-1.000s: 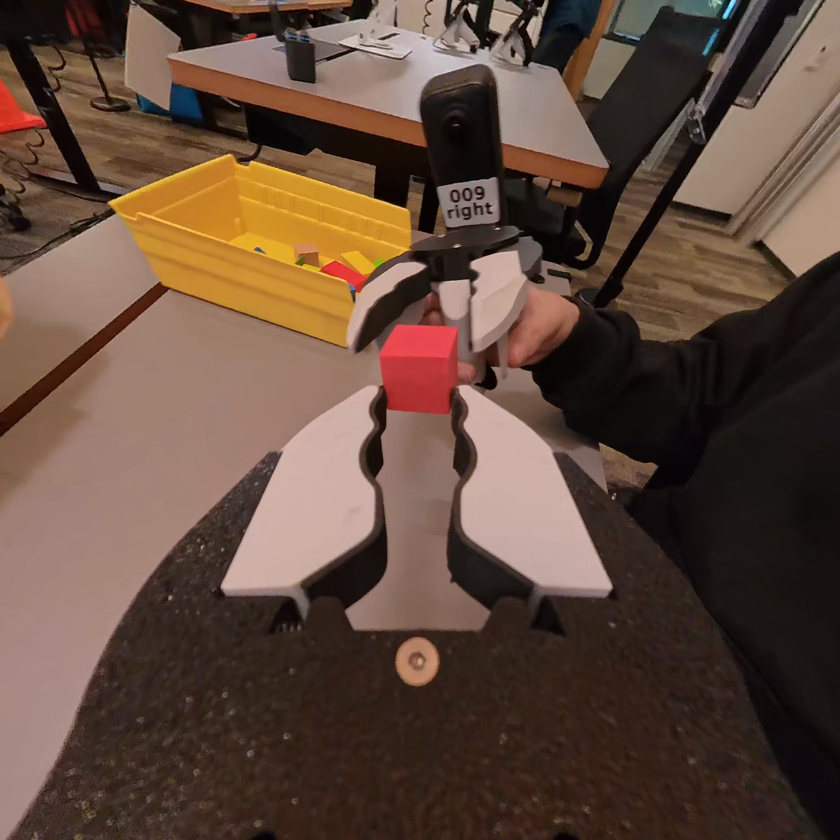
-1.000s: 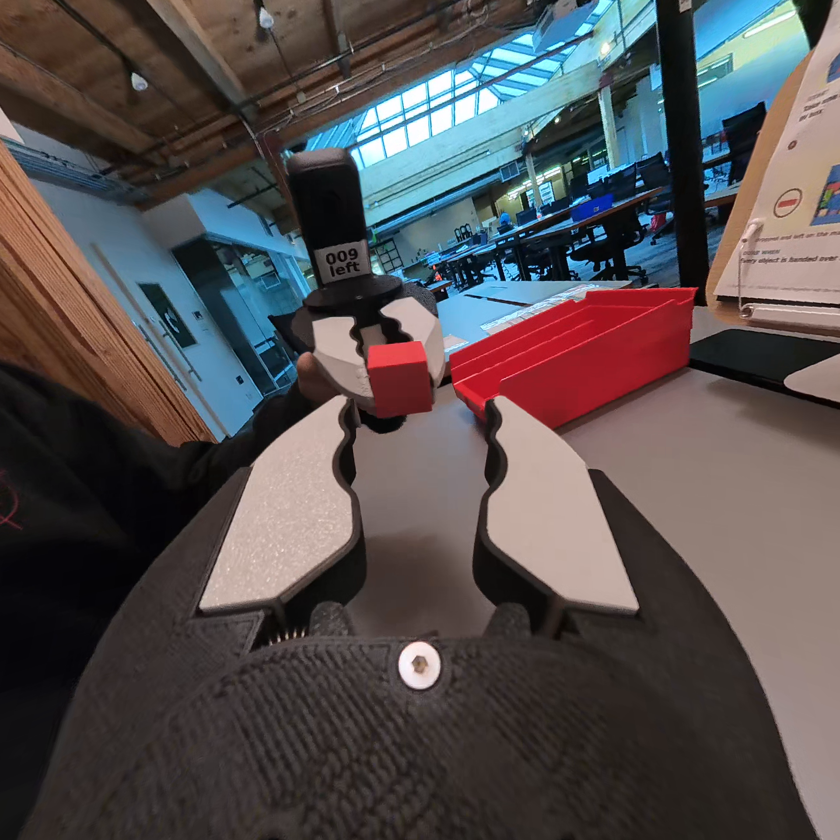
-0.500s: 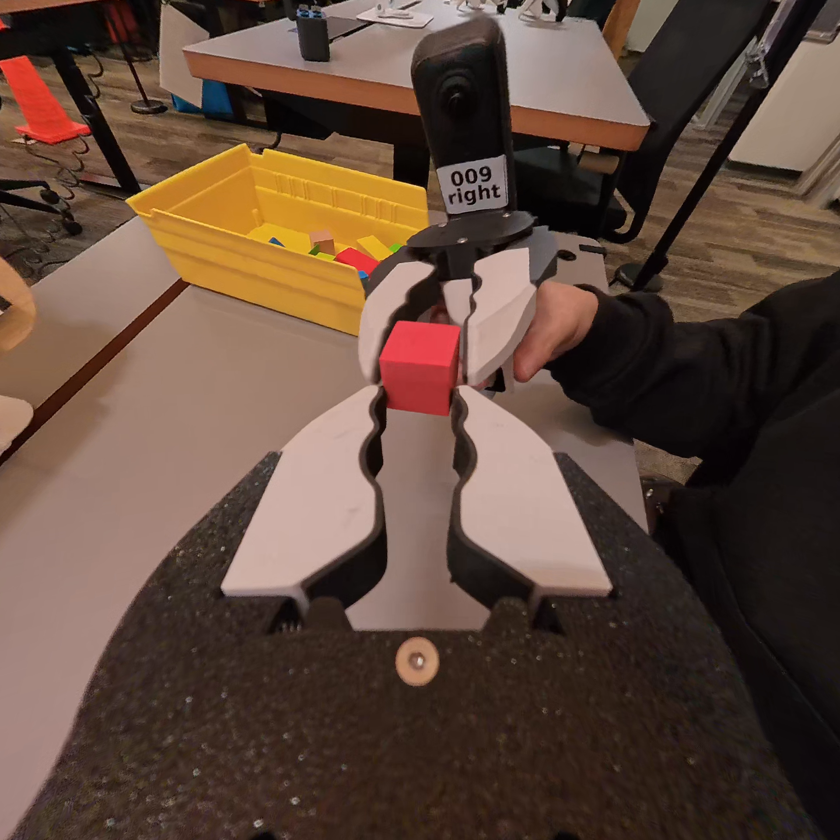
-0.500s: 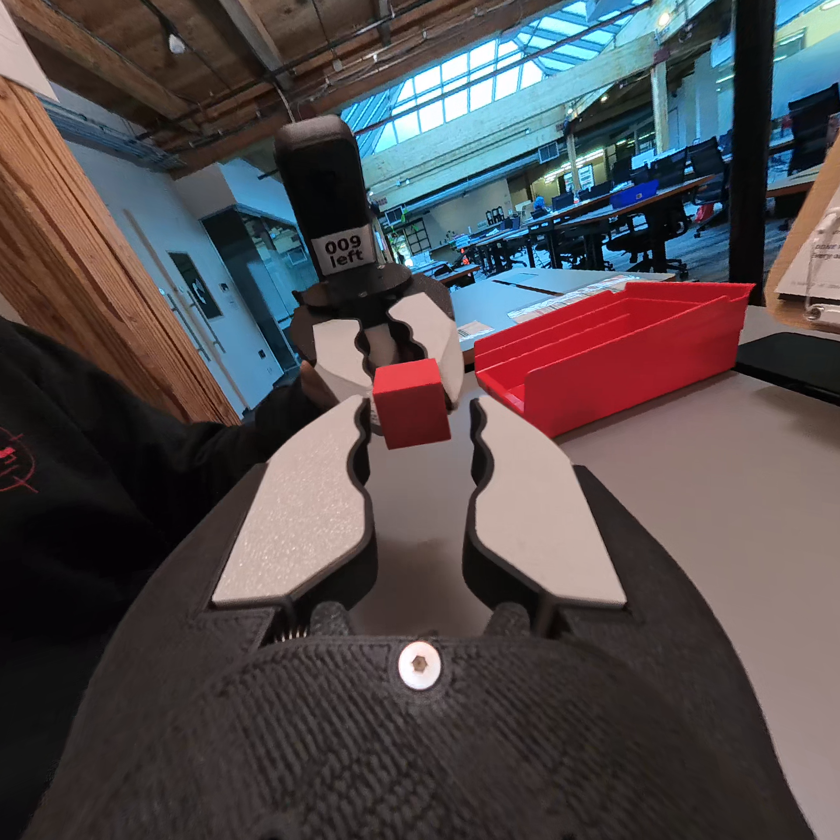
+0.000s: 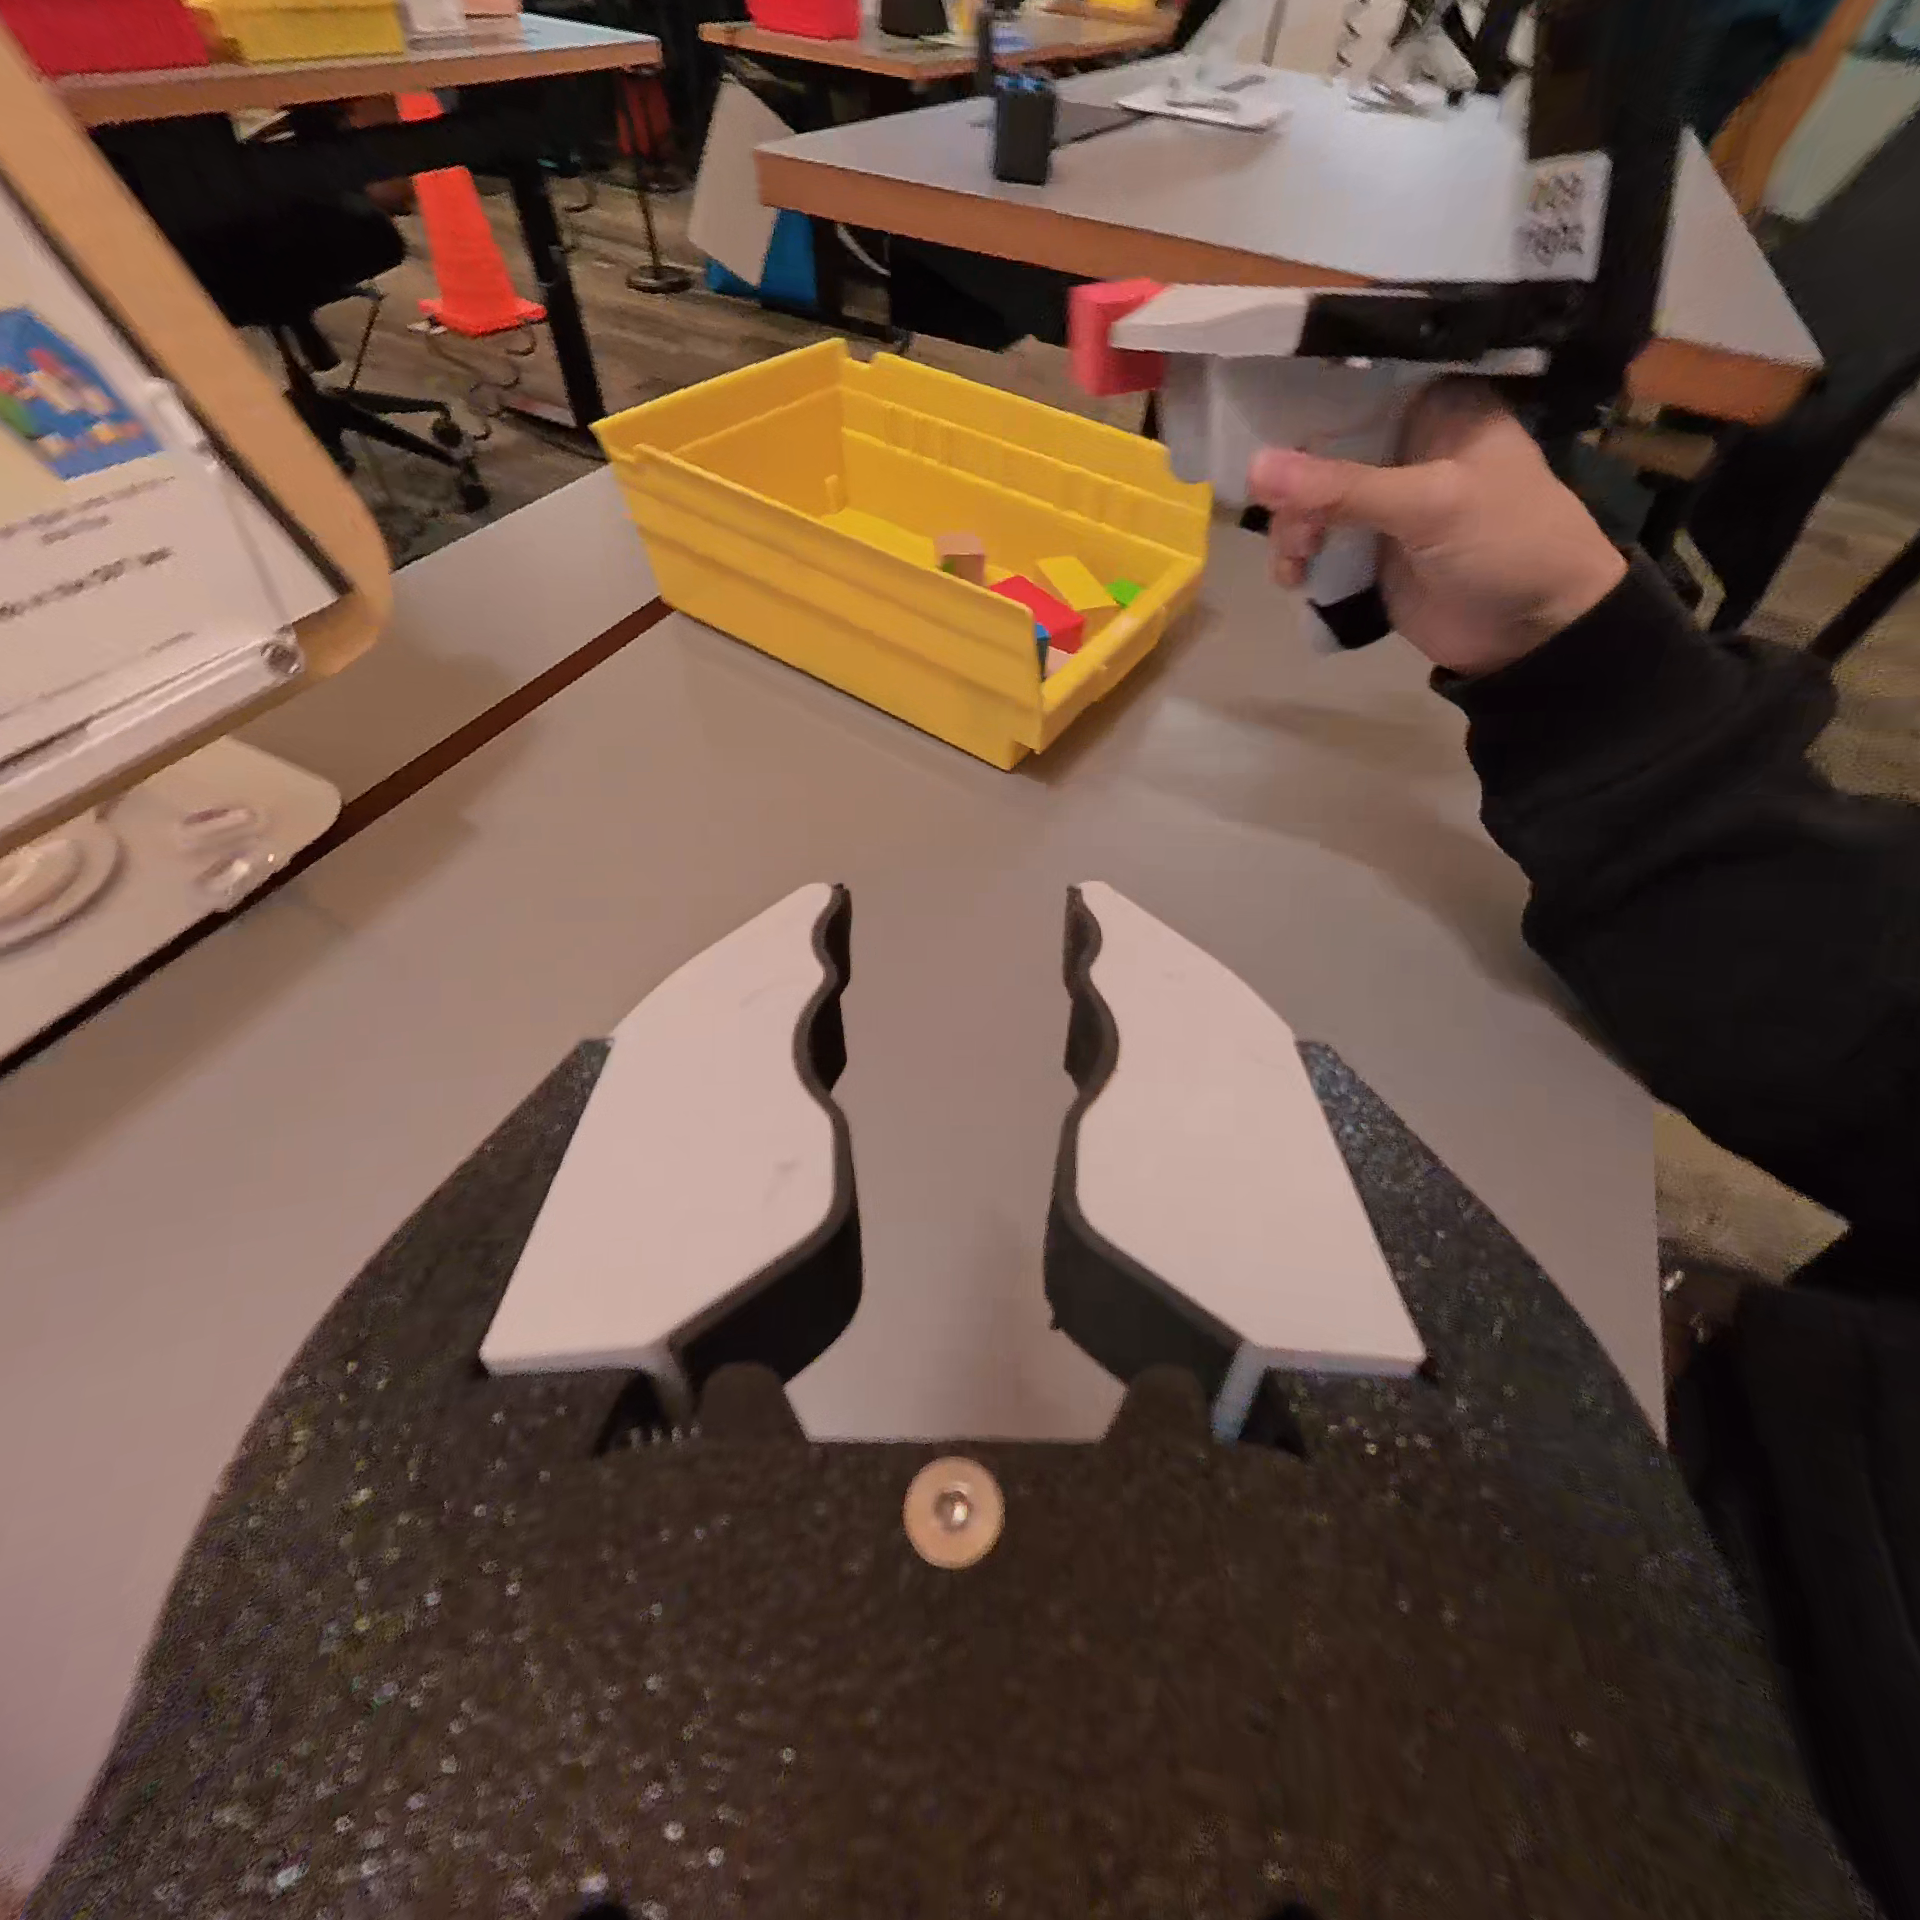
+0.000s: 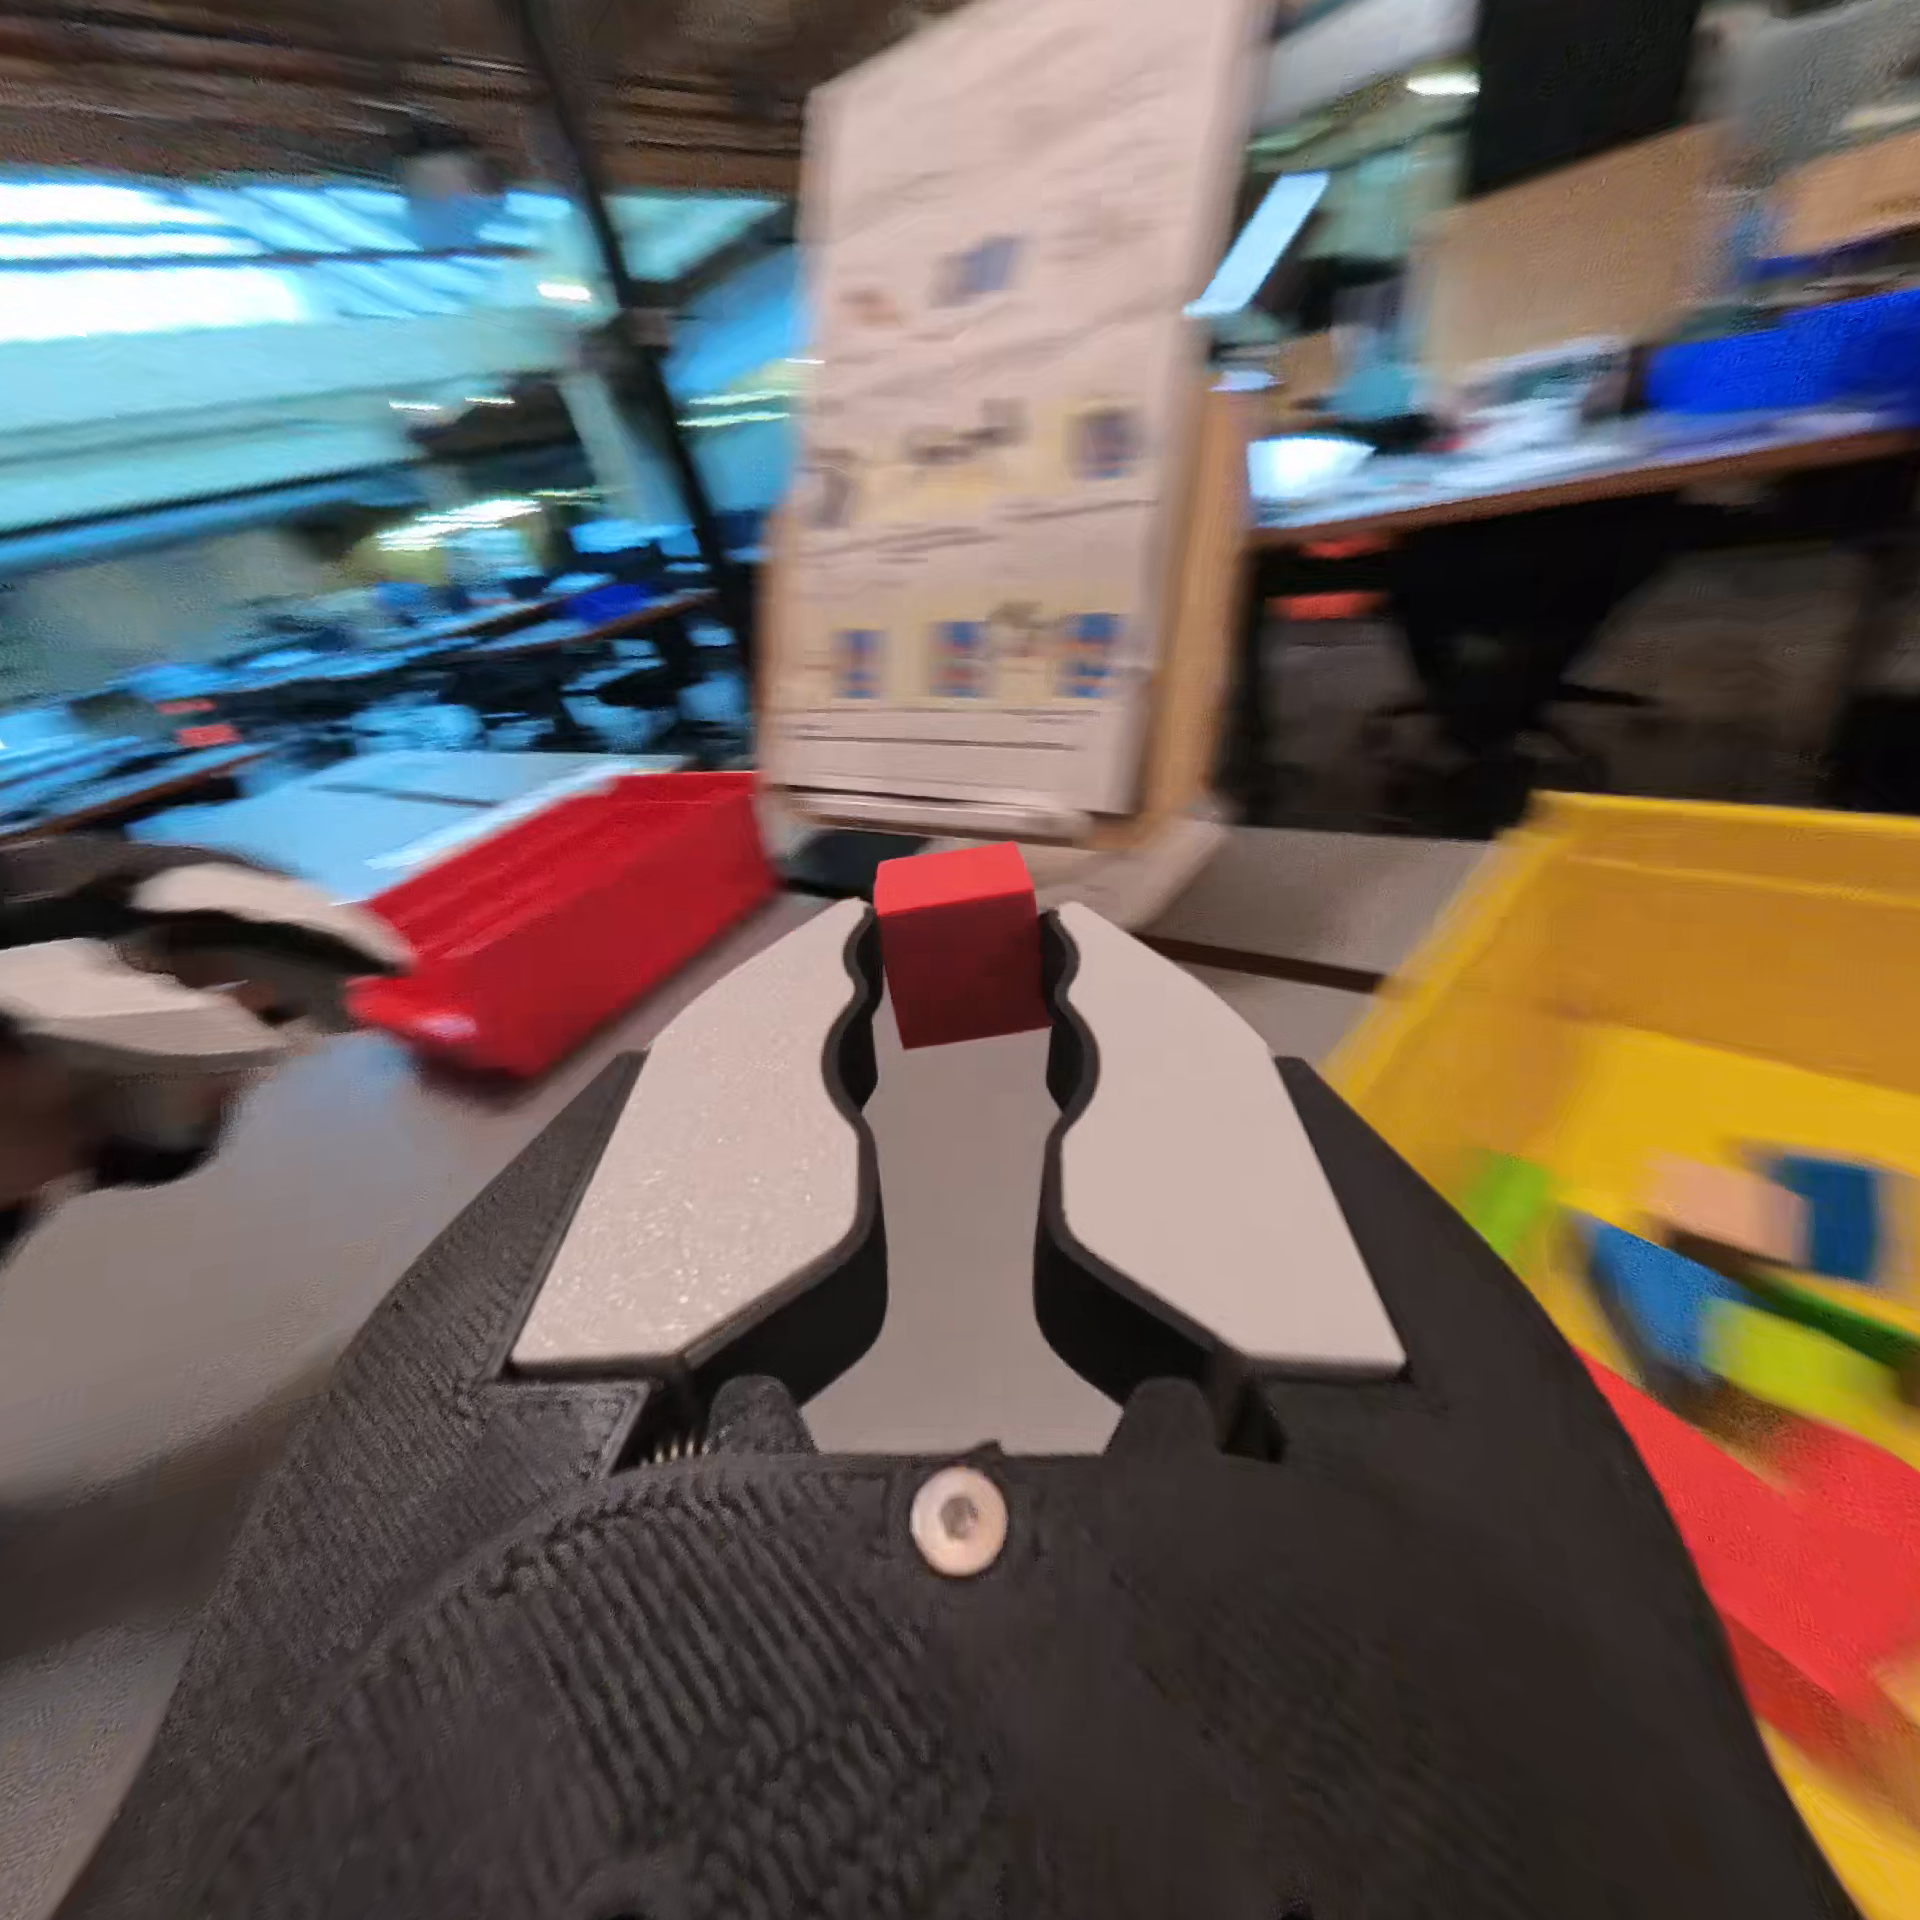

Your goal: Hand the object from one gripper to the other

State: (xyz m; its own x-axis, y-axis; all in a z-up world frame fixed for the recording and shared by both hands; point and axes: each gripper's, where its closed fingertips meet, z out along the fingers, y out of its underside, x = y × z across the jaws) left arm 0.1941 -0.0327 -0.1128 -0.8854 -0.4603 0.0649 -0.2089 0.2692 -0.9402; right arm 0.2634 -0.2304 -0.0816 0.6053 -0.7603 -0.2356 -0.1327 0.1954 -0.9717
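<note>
My right gripper (image 6: 958, 925) is shut on a red cube (image 6: 961, 951), both pads pressed on its sides, held above the table. In the left wrist view the same right gripper (image 5: 1117, 338) shows at the upper right, seen from the side, with the red cube (image 5: 1101, 332) at its tips above the yellow bin (image 5: 831, 582). My left gripper (image 5: 956, 904) is open and empty over the grey table (image 5: 623, 935). It also shows blurred at the left edge of the right wrist view (image 6: 208, 966).
The yellow bin holds several coloured blocks (image 5: 1039, 608) and also shows in the right wrist view (image 6: 1662, 987). A red bin (image 6: 561, 914) stands on the table beyond. An instruction board on a stand (image 5: 125, 499) is at the left. A person's hand and dark sleeve (image 5: 1507, 582) are at the right. Tip to tip, the grippers are about 20 centimetres apart.
The right gripper closed on the red cube, the left gripper opened and let it go, and the two moved apart. The right gripper swung toward the yellow bin with the cube.
</note>
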